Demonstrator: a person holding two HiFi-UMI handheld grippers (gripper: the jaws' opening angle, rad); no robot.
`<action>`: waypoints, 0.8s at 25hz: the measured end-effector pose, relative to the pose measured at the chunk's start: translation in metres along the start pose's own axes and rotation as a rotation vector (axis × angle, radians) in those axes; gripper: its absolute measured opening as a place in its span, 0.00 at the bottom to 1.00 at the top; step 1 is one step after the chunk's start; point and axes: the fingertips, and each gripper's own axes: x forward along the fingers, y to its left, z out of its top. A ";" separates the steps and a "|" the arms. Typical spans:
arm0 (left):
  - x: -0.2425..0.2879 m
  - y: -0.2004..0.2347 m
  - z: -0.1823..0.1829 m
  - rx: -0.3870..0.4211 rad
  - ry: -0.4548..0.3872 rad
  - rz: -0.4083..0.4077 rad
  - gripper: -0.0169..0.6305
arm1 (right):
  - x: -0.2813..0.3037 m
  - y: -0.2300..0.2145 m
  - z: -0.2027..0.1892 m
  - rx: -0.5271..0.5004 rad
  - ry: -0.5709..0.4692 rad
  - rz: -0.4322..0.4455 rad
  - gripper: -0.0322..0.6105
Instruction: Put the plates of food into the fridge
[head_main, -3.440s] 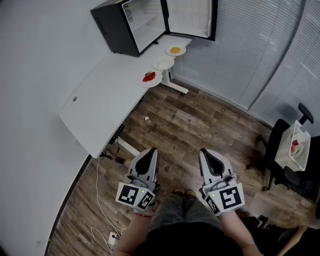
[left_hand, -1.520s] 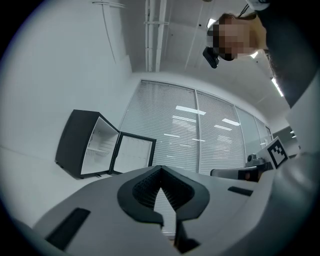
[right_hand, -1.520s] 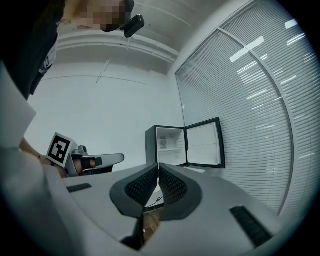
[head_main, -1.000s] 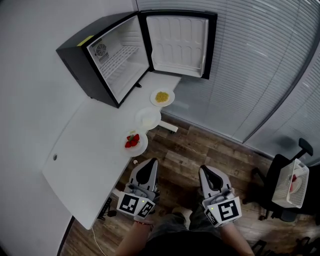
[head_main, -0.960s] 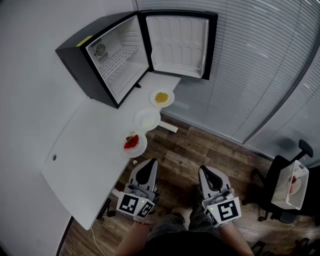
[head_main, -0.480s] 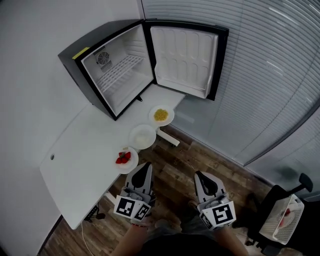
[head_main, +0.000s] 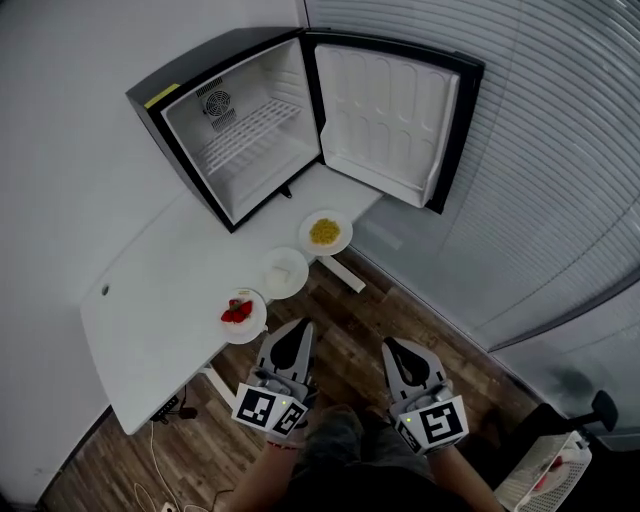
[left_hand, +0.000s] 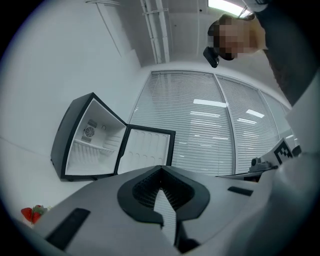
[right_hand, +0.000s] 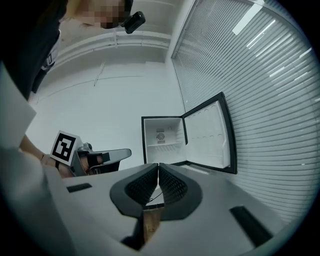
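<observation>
Three plates stand in a row along the white table's (head_main: 140, 320) near edge: one with strawberries (head_main: 240, 313), a white one (head_main: 285, 271) whose contents I cannot make out, and one with yellow food (head_main: 325, 232). Behind them the black mini fridge (head_main: 225, 125) stands open and empty, its door (head_main: 395, 120) swung right. My left gripper (head_main: 298, 327) is shut and empty, just short of the strawberry plate. The right gripper (head_main: 392, 345) is shut and empty over the wooden floor. The left gripper view shows the fridge (left_hand: 90, 145) and strawberries (left_hand: 32, 214); the right gripper view shows the fridge (right_hand: 162, 137).
Window blinds (head_main: 540, 150) run along the right side behind the fridge door. A white basket (head_main: 545, 478) on a chair sits at the bottom right corner. Cables (head_main: 150, 492) lie on the floor under the table's near end.
Both grippers have moved closer to the table and fridge, which now look larger. The left gripper's tip has come close to the strawberry plate. The chair has slid toward the frame's corner.
</observation>
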 end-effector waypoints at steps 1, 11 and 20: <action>0.001 0.000 -0.002 0.002 0.003 0.009 0.04 | 0.003 -0.001 -0.002 0.002 0.003 0.014 0.06; 0.013 0.036 -0.010 0.044 -0.011 0.131 0.04 | 0.049 -0.015 -0.018 0.020 0.041 0.111 0.06; 0.055 0.087 -0.020 0.045 -0.034 0.221 0.04 | 0.123 -0.036 -0.025 0.006 0.086 0.211 0.06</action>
